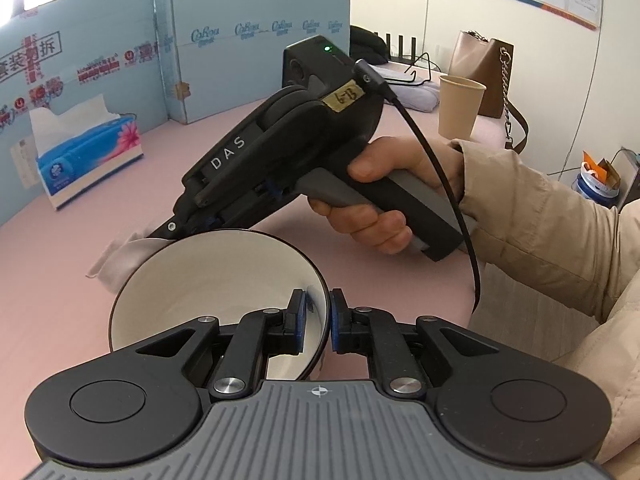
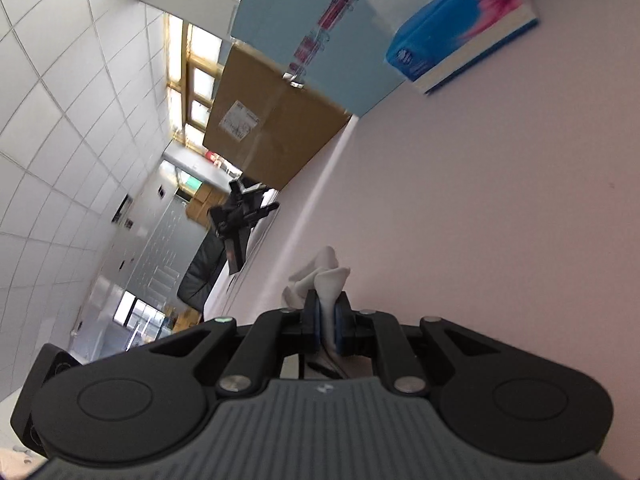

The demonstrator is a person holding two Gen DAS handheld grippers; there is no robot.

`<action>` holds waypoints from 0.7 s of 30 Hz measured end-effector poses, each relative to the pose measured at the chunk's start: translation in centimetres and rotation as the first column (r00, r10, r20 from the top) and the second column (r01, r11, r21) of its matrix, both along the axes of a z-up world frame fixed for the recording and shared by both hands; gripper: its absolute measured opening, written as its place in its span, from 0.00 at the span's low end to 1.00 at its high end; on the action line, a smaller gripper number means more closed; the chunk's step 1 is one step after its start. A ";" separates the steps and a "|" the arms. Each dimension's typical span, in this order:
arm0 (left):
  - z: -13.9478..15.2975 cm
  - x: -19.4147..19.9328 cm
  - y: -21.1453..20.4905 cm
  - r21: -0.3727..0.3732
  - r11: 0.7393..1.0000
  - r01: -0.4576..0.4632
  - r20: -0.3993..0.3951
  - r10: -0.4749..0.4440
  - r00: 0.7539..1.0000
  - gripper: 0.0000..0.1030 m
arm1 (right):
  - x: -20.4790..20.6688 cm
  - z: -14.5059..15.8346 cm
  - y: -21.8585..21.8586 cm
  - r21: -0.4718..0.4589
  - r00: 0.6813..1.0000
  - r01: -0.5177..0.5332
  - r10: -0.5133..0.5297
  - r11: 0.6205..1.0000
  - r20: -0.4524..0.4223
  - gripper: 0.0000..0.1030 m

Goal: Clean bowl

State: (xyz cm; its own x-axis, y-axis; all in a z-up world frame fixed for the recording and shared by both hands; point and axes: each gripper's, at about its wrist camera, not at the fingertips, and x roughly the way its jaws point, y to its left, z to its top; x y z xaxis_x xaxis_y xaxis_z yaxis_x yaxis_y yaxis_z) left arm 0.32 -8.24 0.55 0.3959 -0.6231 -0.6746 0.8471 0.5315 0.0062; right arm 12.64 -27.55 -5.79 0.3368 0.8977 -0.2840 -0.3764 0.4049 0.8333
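Observation:
A white bowl [image 1: 208, 280] with a dark rim is tilted above the pink table [image 1: 240, 128]. My left gripper [image 1: 319, 320] is shut on the bowl's right rim, one finger inside and one outside. My right gripper [image 2: 328, 322] is shut on a crumpled white tissue [image 2: 324, 280]. In the left wrist view the right gripper's body [image 1: 288, 140] is held by a hand, its tip just behind the bowl's far rim, with the tissue [image 1: 124, 258] hanging behind the bowl.
A blue tissue box [image 1: 88, 156] stands at the back left, also in the right wrist view [image 2: 460, 28]. Blue cartons [image 1: 256, 40] wall the table's back. A paper cup [image 1: 460, 106] and a brown bag [image 1: 480, 76] stand at the back right.

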 end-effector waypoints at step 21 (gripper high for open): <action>-0.1 -0.3 -0.4 0.016 0.997 -0.076 0.011 0.076 0.997 0.19 | -10.0 0.5 -5.1 0.017 0.972 0.225 -0.225 0.974 0.065 0.12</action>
State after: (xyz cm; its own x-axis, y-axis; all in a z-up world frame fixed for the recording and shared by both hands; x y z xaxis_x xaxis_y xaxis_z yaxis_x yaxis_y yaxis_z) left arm 0.05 -8.66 0.42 0.4485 -0.5796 -0.6803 0.8041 0.5941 0.0239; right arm 2.66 -32.63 -5.31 0.5484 0.7991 -0.2464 -0.3312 0.4781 0.8135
